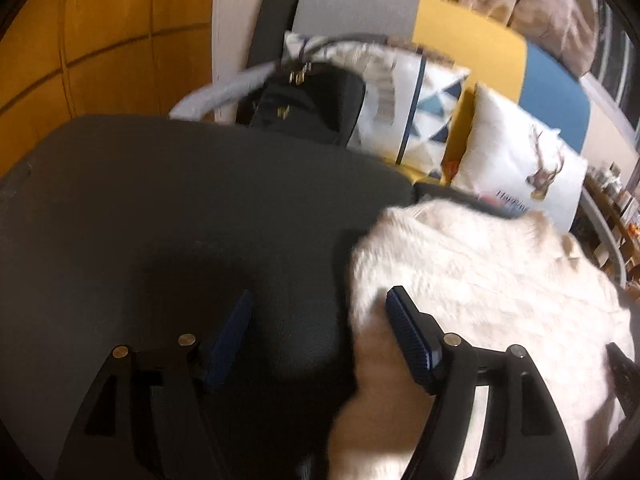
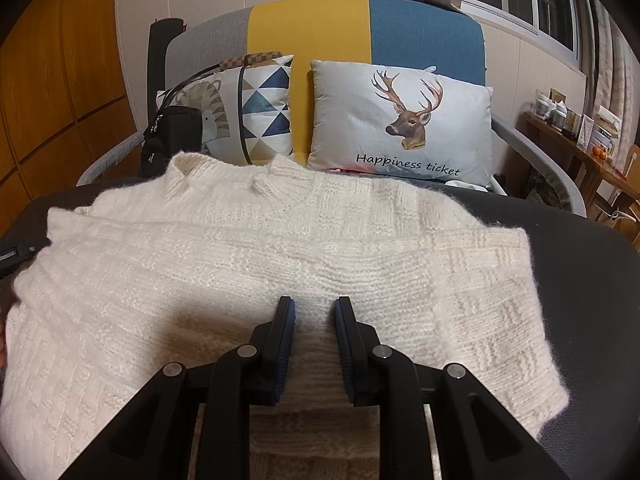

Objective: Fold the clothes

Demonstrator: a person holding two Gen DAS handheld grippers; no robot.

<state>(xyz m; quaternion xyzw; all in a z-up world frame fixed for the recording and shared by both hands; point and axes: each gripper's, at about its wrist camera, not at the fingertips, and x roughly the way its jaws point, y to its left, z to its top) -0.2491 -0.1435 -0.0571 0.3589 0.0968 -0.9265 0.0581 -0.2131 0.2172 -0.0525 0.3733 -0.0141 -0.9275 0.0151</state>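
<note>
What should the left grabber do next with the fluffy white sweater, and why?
Probably slide a little right and close on the sweater's edge. The left gripper is open, one finger over the knit, the other over bare dark table, holding nothing. The right gripper already seems to pinch the knit.

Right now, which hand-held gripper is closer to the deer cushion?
Hard to call. The right hand-held gripper faces the deer cushion across the white sweater; the left hand-held gripper sits over the sweater's edge.

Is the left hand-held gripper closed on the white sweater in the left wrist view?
No: the left hand-held gripper stands wide open, with only the knitted sweater's edge lying between its fingers.
</note>
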